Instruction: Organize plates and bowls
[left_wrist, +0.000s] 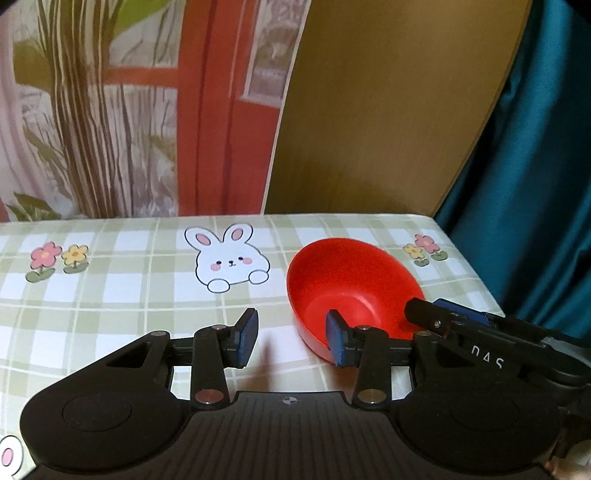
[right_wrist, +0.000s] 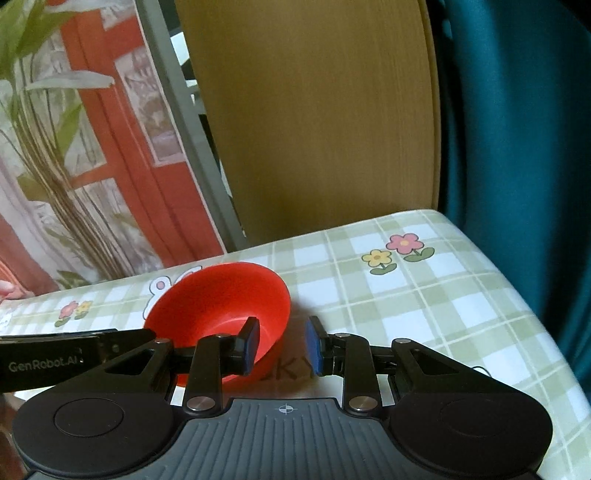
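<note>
A red bowl (left_wrist: 351, 284) stands upright on the checked tablecloth (left_wrist: 129, 295) near the table's right end. My left gripper (left_wrist: 291, 341) is open; its right finger is over the bowl's near left rim and its left finger is outside over the cloth. My right gripper (right_wrist: 282, 347) is open; its left finger is inside the red bowl (right_wrist: 221, 302) at its right wall and its right finger is outside, so the jaws straddle the rim. The right gripper's finger also shows in the left wrist view (left_wrist: 443, 314) at the bowl's right rim. No plates are in view.
The tablecloth has rabbit (left_wrist: 229, 258) and flower prints. The table's right edge (right_wrist: 517, 295) borders a teal curtain (right_wrist: 517, 147). A wooden board (left_wrist: 388, 110) and a red-and-white curtain with a plant (left_wrist: 92, 129) stand behind the table.
</note>
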